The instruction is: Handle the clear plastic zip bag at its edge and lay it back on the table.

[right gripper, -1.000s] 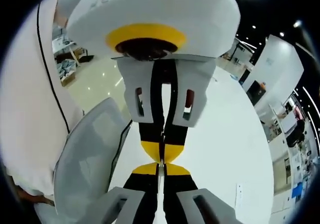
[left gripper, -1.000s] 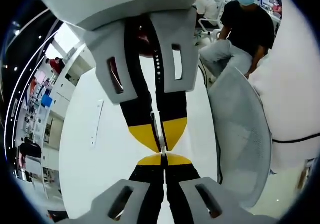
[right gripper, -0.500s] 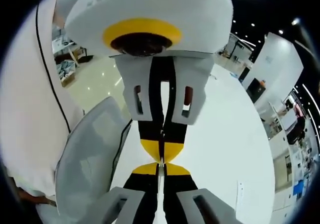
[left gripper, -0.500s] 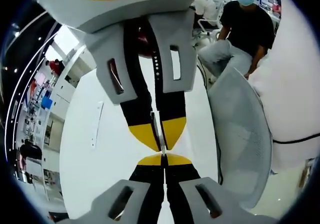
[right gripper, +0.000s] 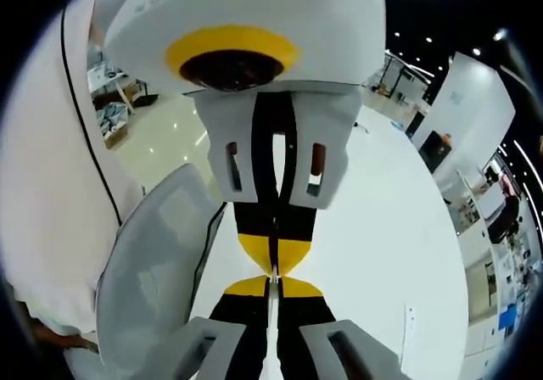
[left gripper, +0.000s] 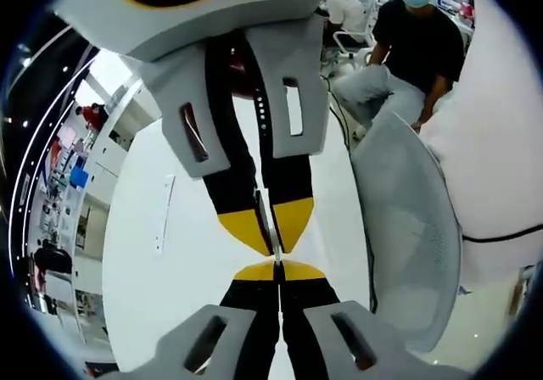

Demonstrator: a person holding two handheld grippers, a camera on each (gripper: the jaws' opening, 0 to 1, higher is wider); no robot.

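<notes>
Left gripper (left gripper: 277, 267) and right gripper (right gripper: 272, 279), tips facing, both clamp the bag (left gripper: 268, 219) edge above the white table (left gripper: 144, 287); its thin edge runs jaw to jaw.

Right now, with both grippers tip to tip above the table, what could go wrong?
1. The left gripper and right gripper meet tip to tip, fingers shut; they could knock together.
2. A thin pale strip, apparently the bag edge, sits between the fingers; so slim a hold may slip.
3. The mesh chair stands beside the table; a dropped bag might land there.
</notes>
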